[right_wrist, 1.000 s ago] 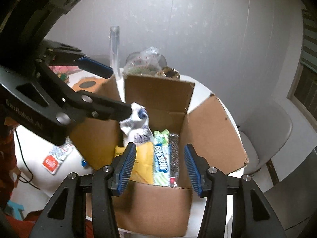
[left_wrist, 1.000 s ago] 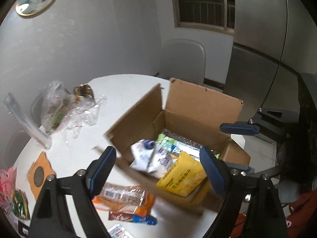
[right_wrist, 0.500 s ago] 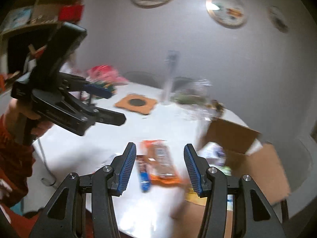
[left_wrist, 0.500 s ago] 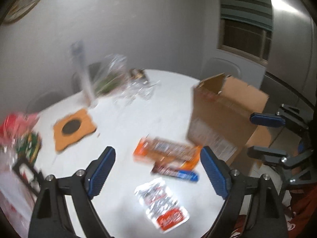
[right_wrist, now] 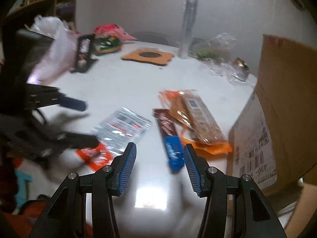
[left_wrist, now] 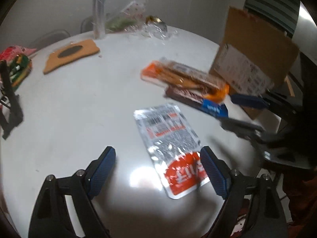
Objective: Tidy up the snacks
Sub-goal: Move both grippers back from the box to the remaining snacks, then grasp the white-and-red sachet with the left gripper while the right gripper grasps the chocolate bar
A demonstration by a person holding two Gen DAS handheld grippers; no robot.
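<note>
Left gripper (left_wrist: 157, 170) angled down over the white counter (left_wrist: 79, 109), fingers (left_wrist: 103, 168) spread wide, nothing between the pads. Silver-and-red pouch (left_wrist: 170, 144) flat on the counter, its red near end lying just inside the right-hand finger; contact not clear through the blur.

Right gripper (right_wrist: 158, 165) also pitched down at the counter, fingers (right_wrist: 126, 164) at a moderate gap, empty. Blue near end of the brown-and-blue bar (right_wrist: 170, 138) sitting just beyond the right-hand finger tip, not pinched.

In the right wrist view, left gripper seen at left, blurred, its lower finger over the pouch's near corner.

Beyond the bar: orange-wrapped cracker pack (right_wrist: 195, 119), lying lengthwise, its edge overlapping the bar's far right side. Cardboard box (right_wrist: 277, 109) standing at right, just beside the cracker pack, printed label facing the counter side, flap upright.

Mid counter, left: black phone stand (right_wrist: 84, 52), upright.

Far side: flat orange mat with a dark round centre (right_wrist: 148, 56); tall clear tube (right_wrist: 188, 25) upright behind it; crumpled clear wrap (right_wrist: 223, 59) to the right of the tube; pink and green snack bags (right_wrist: 110, 37) at far left.
</note>
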